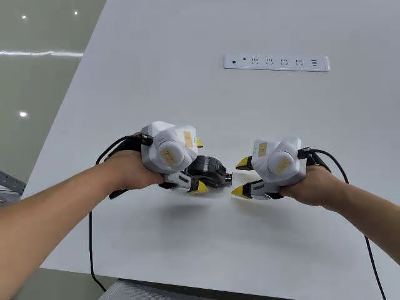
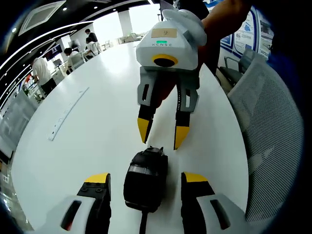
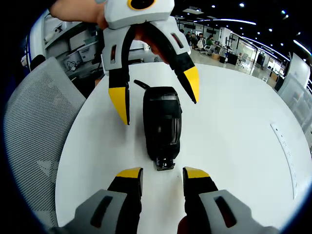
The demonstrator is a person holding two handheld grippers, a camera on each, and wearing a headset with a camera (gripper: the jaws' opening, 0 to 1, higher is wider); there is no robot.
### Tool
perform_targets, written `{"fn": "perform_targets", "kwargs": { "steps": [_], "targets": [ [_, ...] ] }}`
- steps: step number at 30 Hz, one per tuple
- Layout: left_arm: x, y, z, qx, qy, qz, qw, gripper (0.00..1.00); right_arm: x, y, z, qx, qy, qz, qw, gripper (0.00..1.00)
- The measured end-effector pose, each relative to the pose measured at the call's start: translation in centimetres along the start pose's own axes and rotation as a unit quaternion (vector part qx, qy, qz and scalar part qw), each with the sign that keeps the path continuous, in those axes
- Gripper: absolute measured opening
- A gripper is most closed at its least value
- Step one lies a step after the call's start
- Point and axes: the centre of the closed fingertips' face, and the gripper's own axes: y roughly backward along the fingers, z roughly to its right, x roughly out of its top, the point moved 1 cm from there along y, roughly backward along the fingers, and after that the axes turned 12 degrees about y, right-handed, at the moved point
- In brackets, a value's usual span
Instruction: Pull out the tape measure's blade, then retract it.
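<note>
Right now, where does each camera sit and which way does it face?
Head view: on the head, looking down at the table; forearms, left gripper, right gripper show.
Left gripper view: on that gripper, facing the right gripper; own jaws at bottom.
Right gripper view: opposite, facing the left gripper; own jaws at bottom.
Shared: both gripper views see the tape measure on the table.

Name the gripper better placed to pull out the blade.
Right. The black plastic tape measure points its blade tip at the open fingers of the right gripper, while the left gripper straddles it.
</note>
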Motion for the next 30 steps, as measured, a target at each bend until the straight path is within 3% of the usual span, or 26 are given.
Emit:
{"fn": "perform_targets", "kwargs": {
  "steps": [18,30],
  "targets": [
    [0.0,-0.3,0.0,0.0,-0.032,-0.016,0.9994,0.46,-0.2,-1.7,0.4,0.006,0.009,0.0,0.9999,0.17],
    [0.1,-0.3,-0.1,-0.002,-0.037,-0.018,0.9991,0.38,-0.1,-1.6,0.2,0.01,0.011,0.003,0.9999,0.14]
  ]
}}
